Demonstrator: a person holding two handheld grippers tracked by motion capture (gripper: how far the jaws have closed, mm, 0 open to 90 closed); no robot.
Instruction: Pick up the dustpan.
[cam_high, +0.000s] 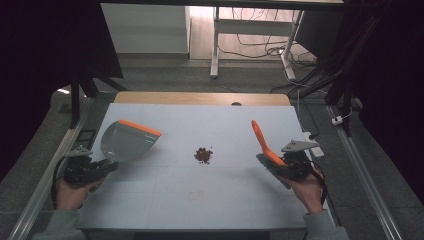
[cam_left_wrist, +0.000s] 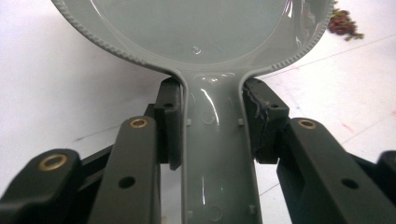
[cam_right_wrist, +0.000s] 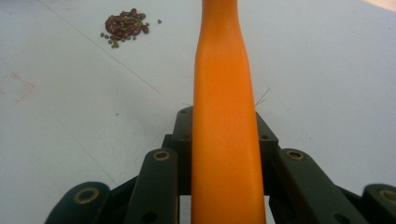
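**Entry: dustpan and brush poised either side of a bean spill**

Left tool (cam_high: 102, 167): I have it clamped on the grey dustpan's (cam_high: 127, 141) handle, pan raised, orange lip farthest from me. Right tool (cam_high: 272, 162): closed around the orange brush handle (cam_high: 261, 141).

Pile of red and green beans (cam_high: 203, 155): mid-worktop (cam_high: 165, 200), between both tools, well apart from each.

Risks, as I judge them: a fast sweep scatters the beans; a tilted pan lip lets them roll underneath.

Obscured: brush bristles; whether the pan touches the worktop.
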